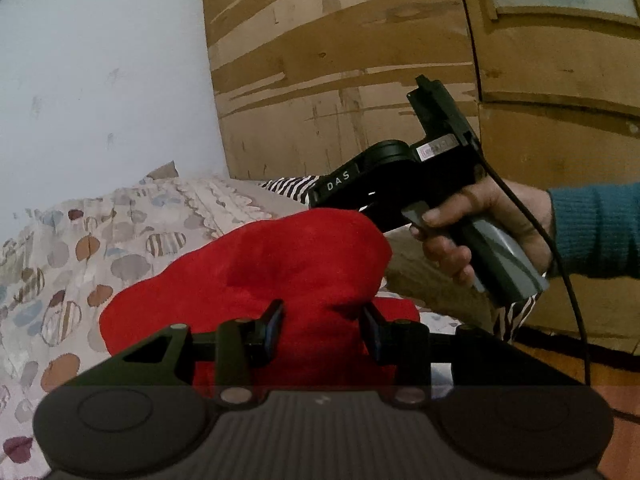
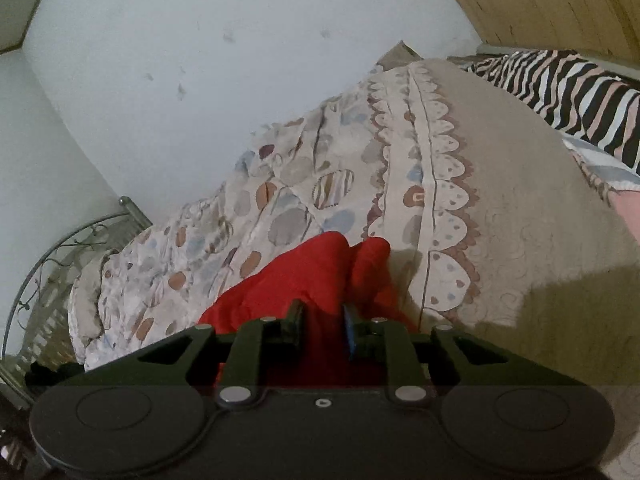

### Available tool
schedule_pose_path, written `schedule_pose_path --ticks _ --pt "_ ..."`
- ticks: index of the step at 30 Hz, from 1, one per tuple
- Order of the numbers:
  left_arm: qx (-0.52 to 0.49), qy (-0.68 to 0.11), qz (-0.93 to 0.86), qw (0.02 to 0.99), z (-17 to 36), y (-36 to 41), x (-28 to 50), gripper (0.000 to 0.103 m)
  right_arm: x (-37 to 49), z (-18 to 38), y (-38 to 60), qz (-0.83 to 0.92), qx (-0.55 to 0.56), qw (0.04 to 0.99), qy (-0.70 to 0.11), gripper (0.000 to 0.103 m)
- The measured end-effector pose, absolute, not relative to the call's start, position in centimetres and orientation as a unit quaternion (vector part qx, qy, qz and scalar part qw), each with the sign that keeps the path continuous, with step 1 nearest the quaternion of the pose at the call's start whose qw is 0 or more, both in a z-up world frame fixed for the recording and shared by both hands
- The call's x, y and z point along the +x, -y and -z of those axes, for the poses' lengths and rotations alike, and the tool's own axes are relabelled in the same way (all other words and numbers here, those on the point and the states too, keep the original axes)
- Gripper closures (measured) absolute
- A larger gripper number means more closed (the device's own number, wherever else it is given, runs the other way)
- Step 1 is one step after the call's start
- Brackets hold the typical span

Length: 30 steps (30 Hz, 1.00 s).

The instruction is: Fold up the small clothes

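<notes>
Red garment [image 1: 280, 272]: bunched in a raised heap on the bed [image 1: 80, 240], lying on a patterned bedspread [image 2: 304, 184] printed with rounded shapes.

Left tongs [image 1: 323, 330]: the 2 fingers stand moderately apart with red cloth filling the gap between them. Whether the pads press on the cloth cannot be told from this view.

Right tongs [image 2: 323, 326]: the 2 fingers stand closer together, a fold of the same red garment between them; the grip appears to pinch the fabric. In the left wrist view the nose of this tool sits at the far upper edge of the heap, its fingertips hidden behind the cloth.

Right hand [image 1: 476, 232]: wrapped round the grey handle, blue knitted sleeve [image 1: 596, 228] at the wrist.

Surroundings: a zebra-striped cloth [image 2: 568, 96] lies at the far side of the bed; pale wall [image 2: 200, 60] behind; wooden panelling [image 1: 360, 60] to the right.
</notes>
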<state>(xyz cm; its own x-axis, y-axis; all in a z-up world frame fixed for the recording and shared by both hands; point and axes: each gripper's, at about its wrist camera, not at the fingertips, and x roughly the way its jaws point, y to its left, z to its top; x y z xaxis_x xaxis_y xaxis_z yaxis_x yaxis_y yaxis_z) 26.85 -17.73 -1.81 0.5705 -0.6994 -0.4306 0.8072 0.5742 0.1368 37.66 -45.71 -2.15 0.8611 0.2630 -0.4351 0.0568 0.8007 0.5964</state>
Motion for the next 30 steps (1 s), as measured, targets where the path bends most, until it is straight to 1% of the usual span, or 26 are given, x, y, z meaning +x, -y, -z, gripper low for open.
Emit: schedule_pose_path --ticks 1,2,4,5,6,7,8,9,14,16,23,24,26,28,29,30 --pt "0.162 -0.168 0.431 0.872 1.7 17.7 26.8 0.058 37.7 2.0 45.5 -0.055 0.305 0.915 -0.258 0.074" --pt "0.164 -0.167 0.43 0.872 1.7 17.7 26.7 0.058 37.7 1.8 45.3 -0.053 0.3 0.916 -0.261 0.069" --pt "0.171 -0.162 0.424 0.875 1.6 17.7 25.8 0.058 37.7 1.1 45.0 -0.049 0.292 0.918 -0.265 0.065" --pt "0.172 -0.16 0.422 0.876 1.6 17.7 25.5 0.057 37.7 0.6 44.8 -0.048 0.284 0.92 -0.265 0.054" --pt "0.173 -0.159 0.421 0.876 1.6 17.7 25.4 0.055 37.4 0.2 44.6 -0.05 0.277 0.923 -0.262 0.037" --pt "0.172 -0.158 0.421 0.876 1.5 17.6 25.2 0.054 37.2 -0.4 44.3 -0.054 0.269 0.926 -0.259 0.029" --pt "0.171 -0.159 0.422 0.876 1.4 17.7 25.2 0.052 37.0 -1.1 43.8 -0.061 0.259 0.93 -0.254 0.018" --pt "0.17 -0.159 0.422 0.876 1.4 17.6 25.1 0.052 36.7 -1.7 43.4 -0.073 0.25 0.933 -0.249 0.013" --pt "0.181 -0.153 0.42 0.876 1.3 17.3 24.5 0.052 36.0 -3.8 41.0 -0.127 0.196 0.939 -0.252 0.004" --pt "0.187 -0.149 0.419 0.876 1.2 17.2 24.3 0.052 36.0 -3.9 40.2 -0.14 0.174 0.938 -0.265 0.003" --pt "0.199 -0.129 0.42 0.876 1.3 15.6 22.6 0.043 34.6 -2.6 38.3 -0.11 0.088 0.946 -0.293 0.003" --pt "0.194 -0.127 0.417 0.879 1.2 15.3 22.4 0.04 34.3 -2.1 38.3 -0.099 0.083 0.946 -0.297 0.003" --pt "0.168 -0.133 0.413 0.885 1.0 14.5 22.4 0.038 33.4 -0.7 38.7 -0.083 0.098 0.945 -0.302 0.002" --pt "0.126 -0.145 0.414 0.89 0.6 13.4 22.7 0.029 32.4 0.8 39.4 -0.069 0.133 0.944 -0.294 0.001" --pt "0.105 -0.151 0.411 0.893 0.4 12.9 23.0 0.018 31.8 1.6 39.8 -0.063 0.156 0.943 -0.286 0.001" --pt "0.079 -0.158 0.404 0.897 0.1 12.3 23.3 0.016 31.2 2.5 40.2 -0.057 0.18 0.942 -0.277 0.001"
